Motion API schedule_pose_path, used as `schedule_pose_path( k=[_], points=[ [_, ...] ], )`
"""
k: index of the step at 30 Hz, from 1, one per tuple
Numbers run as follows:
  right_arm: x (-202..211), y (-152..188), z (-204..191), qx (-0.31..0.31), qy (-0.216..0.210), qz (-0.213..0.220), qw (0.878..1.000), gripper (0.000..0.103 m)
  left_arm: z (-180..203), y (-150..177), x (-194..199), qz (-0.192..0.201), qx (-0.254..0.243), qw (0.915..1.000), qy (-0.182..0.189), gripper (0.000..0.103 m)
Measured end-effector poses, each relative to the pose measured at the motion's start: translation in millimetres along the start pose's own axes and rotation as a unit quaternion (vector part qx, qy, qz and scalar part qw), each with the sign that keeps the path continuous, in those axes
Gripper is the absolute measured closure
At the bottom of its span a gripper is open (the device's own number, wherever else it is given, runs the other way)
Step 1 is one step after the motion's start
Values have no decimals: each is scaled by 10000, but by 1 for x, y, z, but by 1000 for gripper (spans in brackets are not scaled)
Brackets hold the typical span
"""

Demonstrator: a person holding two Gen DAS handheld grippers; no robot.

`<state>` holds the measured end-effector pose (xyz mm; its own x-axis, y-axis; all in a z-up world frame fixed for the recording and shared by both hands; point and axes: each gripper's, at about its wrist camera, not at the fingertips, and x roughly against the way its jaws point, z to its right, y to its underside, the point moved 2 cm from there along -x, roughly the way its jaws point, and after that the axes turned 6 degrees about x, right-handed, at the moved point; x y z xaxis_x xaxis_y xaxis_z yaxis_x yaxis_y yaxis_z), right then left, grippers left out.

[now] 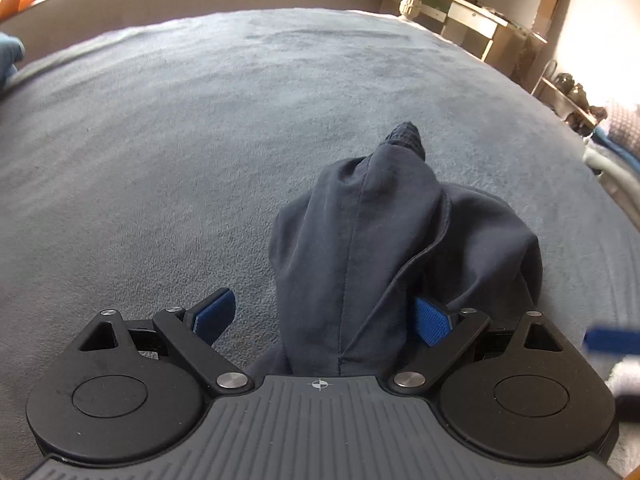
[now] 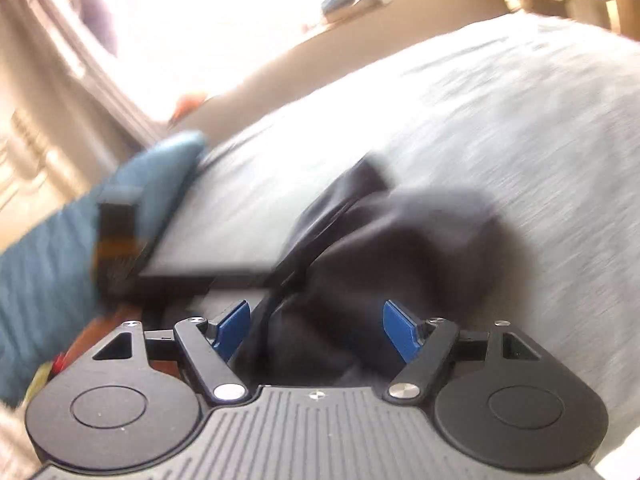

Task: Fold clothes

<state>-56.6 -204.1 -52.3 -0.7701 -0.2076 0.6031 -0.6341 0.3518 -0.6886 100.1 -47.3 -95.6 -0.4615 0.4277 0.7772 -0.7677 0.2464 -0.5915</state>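
Both claws (image 1: 324, 316) (image 2: 316, 330) agape over garment (image 1: 384, 240)

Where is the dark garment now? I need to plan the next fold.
In the left wrist view, the dark garment lies bunched on the grey blanket, right of centre, just ahead of the left hand-held gripper.

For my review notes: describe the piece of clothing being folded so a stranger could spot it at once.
Start at the wide grey-blue blanket that covers the bed. The garment is the dark navy heap bunched on it, just ahead of the left gripper. Nothing else lying on the blanket is that dark or crumpled.
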Motion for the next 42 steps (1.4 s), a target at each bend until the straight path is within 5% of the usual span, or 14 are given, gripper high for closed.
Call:
schedule_pose_path(
  k=[8, 14, 20, 26, 36, 42],
  points=[
    [-53, -34, 94, -1987, 7, -287, 9796, 23, 16, 2, -9, 39, -302, 9991, -280, 12],
    [-98, -12, 115, -2732, -65, -610, 9600, 24, 15, 7, -16, -88, -74, 9999, -82, 35],
    [-103, -12, 96, -2293, -313, -689, 9704, 28, 13, 11, -25, -112, 55, 9998, 177, 44],
    [-129, -24, 84, -2106, -509, -675, 9739, 62, 7, 6, -32, 63, 159, 9984, 539, 48],
    [-170, -92, 43, -1002, -941, -296, 9901, 74, -11, -30, -45, 645, 455, 9943, 718, 50],
    [-195, -107, 40, -651, -782, -175, 9947, 76, -23, -36, -53, 686, 573, 9942, 605, 50]
  ],
)
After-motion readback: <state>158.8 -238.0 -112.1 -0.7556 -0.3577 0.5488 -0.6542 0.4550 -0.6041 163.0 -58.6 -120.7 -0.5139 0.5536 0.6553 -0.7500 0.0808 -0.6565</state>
